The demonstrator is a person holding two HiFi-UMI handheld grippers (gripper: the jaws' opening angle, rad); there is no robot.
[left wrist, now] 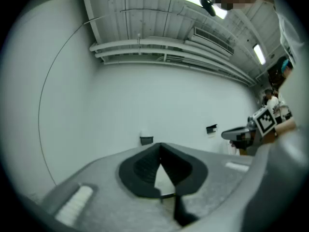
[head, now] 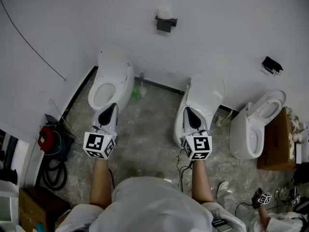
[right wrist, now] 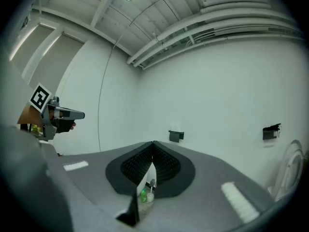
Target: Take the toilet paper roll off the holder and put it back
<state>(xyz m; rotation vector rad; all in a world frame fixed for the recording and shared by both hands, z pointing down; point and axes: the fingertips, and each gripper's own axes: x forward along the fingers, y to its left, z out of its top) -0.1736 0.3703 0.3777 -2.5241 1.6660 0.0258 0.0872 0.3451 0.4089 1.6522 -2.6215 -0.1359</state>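
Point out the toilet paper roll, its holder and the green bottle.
toilet paper roll (head: 164, 12): head view, on its white top.
holder (head: 165, 24): head view, on the dark bracket's front.
green bottle (head: 136, 93): head view, on the bottle's body.

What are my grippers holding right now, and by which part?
Nothing. The left gripper and the right gripper are both shut and empty; the toilet paper roll sits on its wall holder.
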